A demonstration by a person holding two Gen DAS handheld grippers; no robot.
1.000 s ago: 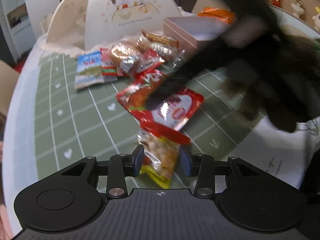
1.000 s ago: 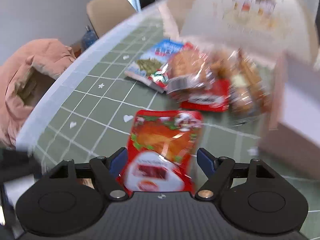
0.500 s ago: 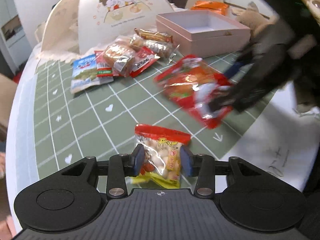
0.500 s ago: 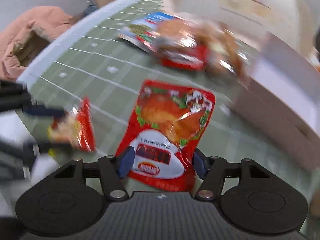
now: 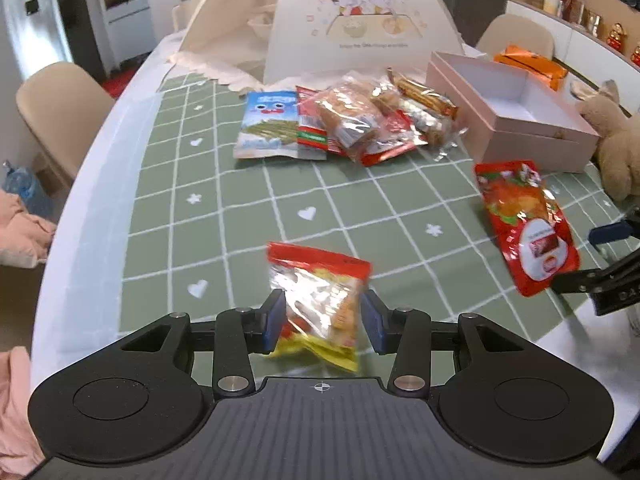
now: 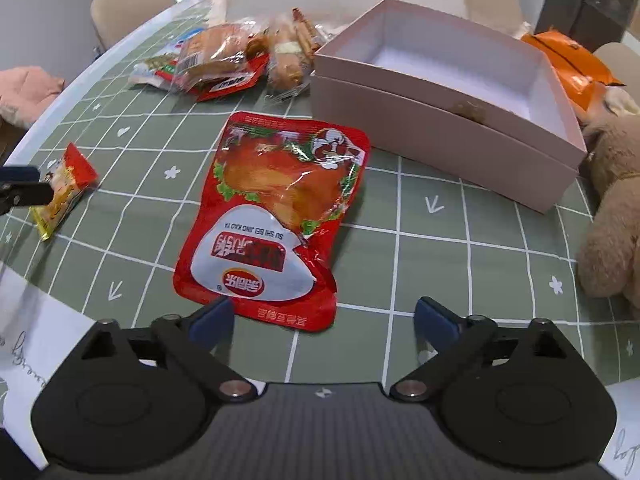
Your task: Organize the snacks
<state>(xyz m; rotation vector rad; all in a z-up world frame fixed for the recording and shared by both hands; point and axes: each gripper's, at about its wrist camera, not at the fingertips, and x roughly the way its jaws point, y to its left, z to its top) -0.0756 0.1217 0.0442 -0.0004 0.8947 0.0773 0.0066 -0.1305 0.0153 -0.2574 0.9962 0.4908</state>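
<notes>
1. Left wrist view: the left gripper (image 5: 323, 322) has a small red and yellow snack bag (image 5: 318, 300) between its blue fingers (image 5: 275, 316). The jaws are closing; the left pad touches the bag, while a slight gap shows at the right pad, so a firm grip cannot be told.
2. Landmark: the pink box (image 5: 508, 110), open and empty, on the green checked table (image 5: 224, 208).
3. A large red pouch (image 5: 524, 224) lies flat just in front of the box, apart from it. The right gripper (image 5: 600, 260) reaches in beside the pouch's near end.
4. A pile of snacks (image 5: 352, 124) sits left of the box, close to its wall.
5. A plush toy (image 5: 616, 148) leans at the box's right corner.
6. Right wrist view: the right gripper (image 6: 322, 322) has its jaws opening wide; the fingers (image 6: 212, 320) flank the near edge of the large red pouch (image 6: 276, 216) without pressing it.
7. The pouch lies on the table (image 6: 440, 260) before the pink box (image 6: 448, 92).
8. The small snack bag (image 6: 64, 188) is far left of the box, at the left gripper (image 6: 24, 192).
</notes>
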